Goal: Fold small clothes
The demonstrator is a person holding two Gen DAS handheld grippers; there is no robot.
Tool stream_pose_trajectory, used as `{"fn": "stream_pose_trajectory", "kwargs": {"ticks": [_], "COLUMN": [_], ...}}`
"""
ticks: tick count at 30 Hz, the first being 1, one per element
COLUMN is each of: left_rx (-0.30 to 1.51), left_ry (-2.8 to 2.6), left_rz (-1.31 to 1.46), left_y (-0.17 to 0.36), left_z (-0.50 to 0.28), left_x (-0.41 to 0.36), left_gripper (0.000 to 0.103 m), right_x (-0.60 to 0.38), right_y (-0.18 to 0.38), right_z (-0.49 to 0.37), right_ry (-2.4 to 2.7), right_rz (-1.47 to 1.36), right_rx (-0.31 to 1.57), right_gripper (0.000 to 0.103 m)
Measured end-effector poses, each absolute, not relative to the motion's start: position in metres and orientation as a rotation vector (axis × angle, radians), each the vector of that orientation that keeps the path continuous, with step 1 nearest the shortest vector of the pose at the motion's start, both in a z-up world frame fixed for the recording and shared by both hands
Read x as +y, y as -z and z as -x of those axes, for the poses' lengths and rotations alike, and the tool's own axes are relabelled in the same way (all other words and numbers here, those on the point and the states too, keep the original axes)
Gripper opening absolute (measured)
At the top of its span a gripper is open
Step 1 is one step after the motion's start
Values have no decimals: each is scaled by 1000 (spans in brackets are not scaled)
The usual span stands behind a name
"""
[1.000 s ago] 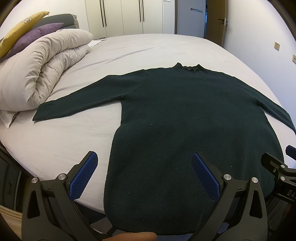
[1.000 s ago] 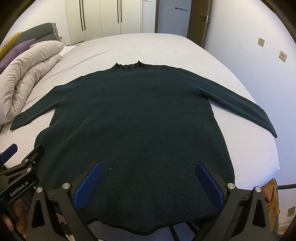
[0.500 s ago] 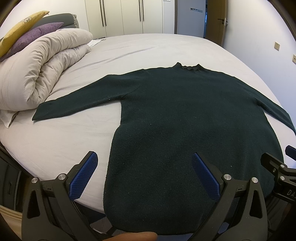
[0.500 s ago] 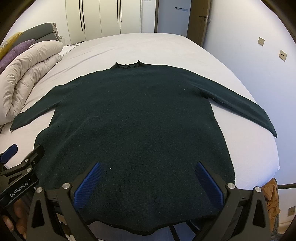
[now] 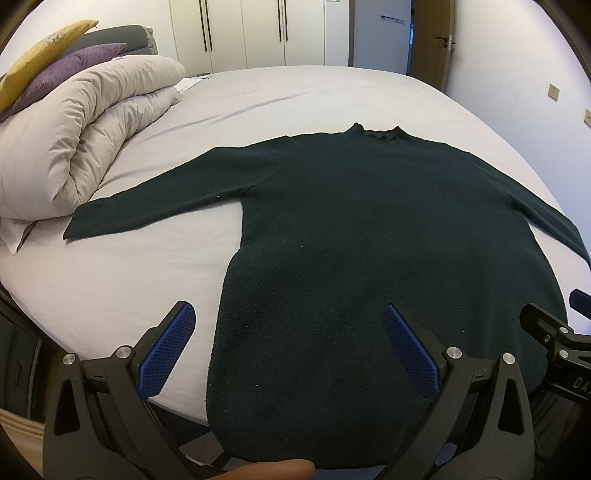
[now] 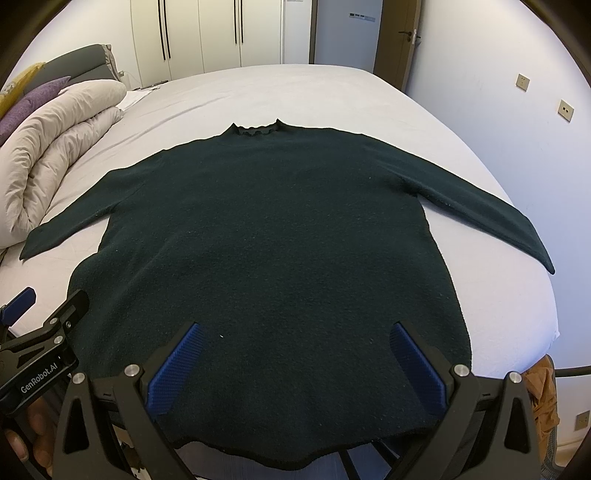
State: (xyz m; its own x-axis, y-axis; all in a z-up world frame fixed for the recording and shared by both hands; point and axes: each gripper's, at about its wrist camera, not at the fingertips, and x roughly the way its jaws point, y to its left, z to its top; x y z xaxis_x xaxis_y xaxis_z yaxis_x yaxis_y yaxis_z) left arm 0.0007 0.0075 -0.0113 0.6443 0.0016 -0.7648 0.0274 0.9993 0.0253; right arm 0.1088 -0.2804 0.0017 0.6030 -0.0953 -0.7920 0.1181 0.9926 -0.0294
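Note:
A dark green long-sleeved sweater (image 5: 362, 236) lies flat on the bed, collar far, hem hanging a little over the near edge, both sleeves spread out. It also shows in the right wrist view (image 6: 266, 236). My left gripper (image 5: 286, 321) is open and empty above the hem's left part. My right gripper (image 6: 295, 336) is open and empty above the hem's right part. Each gripper shows at the other view's edge: the right one (image 5: 554, 332), the left one (image 6: 44, 321).
The bed (image 5: 110, 280) has a pale grey sheet. A rolled beige duvet (image 5: 81, 133) with purple and yellow pillows (image 5: 55, 62) lies at the far left. Wardrobes (image 6: 221, 33) and a door stand behind. A wall runs along the right. Brown cloth (image 6: 543, 398) hangs by the bed's right corner.

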Motion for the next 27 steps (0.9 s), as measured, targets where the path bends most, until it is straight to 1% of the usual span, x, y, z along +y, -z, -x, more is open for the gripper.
{"fn": "stream_pose_trajectory", "kwargs": {"ticks": [19, 24, 27], "left_rx": [898, 894, 897], "left_ry": [17, 9, -2], "left_rz": [-2, 23, 90], "left_y": [24, 28, 29], "left_z": [-14, -23, -32], "left_x": [22, 38, 62], "left_gripper": [103, 103, 103], "right_x": [-273, -270, -269], "right_y": [4, 5, 2], "right_z": [-113, -118, -126], "right_ry": [127, 128, 121], "right_rz": [-17, -10, -13], "right_rx": [949, 961, 955], "right_gripper": [103, 103, 103]}}
